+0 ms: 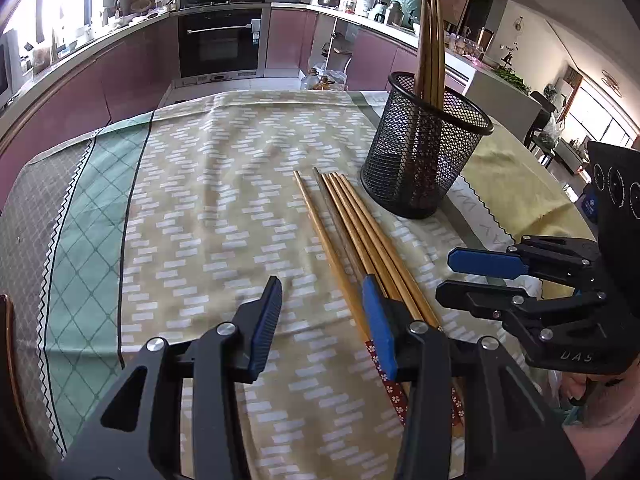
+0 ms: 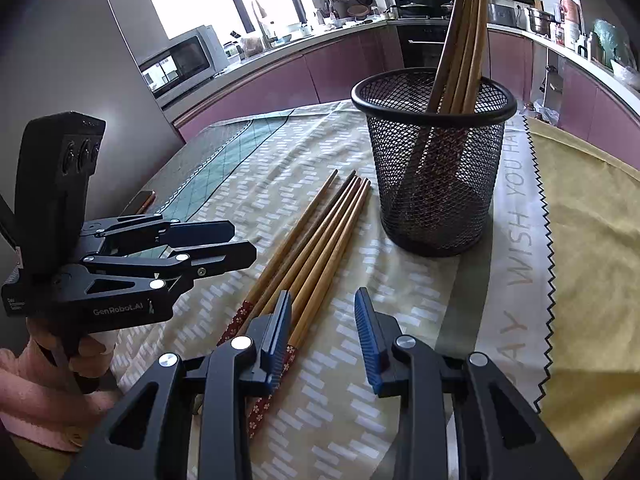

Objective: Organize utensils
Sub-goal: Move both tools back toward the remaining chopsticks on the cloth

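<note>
Several wooden chopsticks (image 1: 352, 236) lie side by side on the patterned tablecloth (image 1: 224, 200), tips pointing away; they also show in the right wrist view (image 2: 316, 240). A black mesh cup (image 1: 424, 148) stands upright just right of them, holding several chopsticks (image 1: 430, 44); it also shows in the right wrist view (image 2: 436, 160). My left gripper (image 1: 322, 296) is open and empty, its right finger over the chopsticks' handle ends. My right gripper (image 2: 322, 312) is open and empty, its left finger over the same bundle.
Each gripper shows in the other's view: the right one (image 1: 468, 276) at right, the left one (image 2: 240, 244) at left. A yellow cloth (image 2: 592, 240) covers the table's right side. Kitchen counters (image 1: 120, 40) and an oven (image 1: 220, 40) stand beyond the table's far edge.
</note>
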Demonstrator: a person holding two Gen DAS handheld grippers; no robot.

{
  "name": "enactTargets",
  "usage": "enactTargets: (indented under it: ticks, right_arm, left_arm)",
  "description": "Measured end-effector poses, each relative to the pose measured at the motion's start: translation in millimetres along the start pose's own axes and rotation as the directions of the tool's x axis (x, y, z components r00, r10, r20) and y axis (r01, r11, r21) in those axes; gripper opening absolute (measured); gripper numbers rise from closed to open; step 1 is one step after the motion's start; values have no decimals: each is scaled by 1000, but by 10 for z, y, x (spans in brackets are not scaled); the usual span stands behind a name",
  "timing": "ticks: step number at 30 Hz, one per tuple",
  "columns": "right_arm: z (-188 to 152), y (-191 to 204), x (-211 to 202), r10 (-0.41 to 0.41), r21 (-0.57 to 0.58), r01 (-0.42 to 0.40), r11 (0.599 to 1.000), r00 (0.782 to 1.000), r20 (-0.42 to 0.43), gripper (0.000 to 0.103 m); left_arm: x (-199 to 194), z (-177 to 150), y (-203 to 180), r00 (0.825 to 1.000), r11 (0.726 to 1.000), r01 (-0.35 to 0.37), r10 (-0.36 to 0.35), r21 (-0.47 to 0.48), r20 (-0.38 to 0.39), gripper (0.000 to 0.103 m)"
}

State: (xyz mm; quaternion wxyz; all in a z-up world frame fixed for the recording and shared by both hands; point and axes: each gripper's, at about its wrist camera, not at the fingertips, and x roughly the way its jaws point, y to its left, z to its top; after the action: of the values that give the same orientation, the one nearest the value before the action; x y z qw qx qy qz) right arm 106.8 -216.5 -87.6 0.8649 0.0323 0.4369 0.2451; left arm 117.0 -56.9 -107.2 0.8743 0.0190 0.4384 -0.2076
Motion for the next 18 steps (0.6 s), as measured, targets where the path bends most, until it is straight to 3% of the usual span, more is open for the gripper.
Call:
enactTargets:
  ticks: [18]
  right_arm:
    - [-17, 125, 125, -69, -29, 68, 997, 997, -26, 31]
  left_arm:
    - [184, -36, -69, 998, 999, -37, 38, 33, -43, 43]
